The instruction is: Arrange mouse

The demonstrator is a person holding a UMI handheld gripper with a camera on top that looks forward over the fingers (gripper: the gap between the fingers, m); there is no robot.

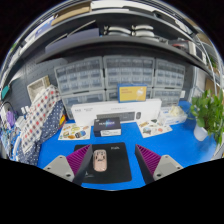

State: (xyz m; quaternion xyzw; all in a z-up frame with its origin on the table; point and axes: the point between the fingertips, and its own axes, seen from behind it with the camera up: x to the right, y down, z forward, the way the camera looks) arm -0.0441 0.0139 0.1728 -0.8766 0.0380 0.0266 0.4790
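A beige mouse (pixel 100 160) lies on a black mouse pad (pixel 114 166) on the blue table (pixel 170 145), towards the pad's left side. My gripper (pixel 111 160) is open, its purple-padded fingers (pixel 75 160) standing wide to either side of the pad. The mouse rests on the pad between the fingers, nearer the left one, with a gap at each side. Nothing is held.
Beyond the pad lie a black box (pixel 108 127), a white keyboard box (pixel 115 110), and small items at left (pixel 73 130) and right (pixel 156 126). A green plant (pixel 209 112) stands at the right. Shelves with drawers (pixel 110 75) fill the back. A checked cloth (pixel 38 120) is at the left.
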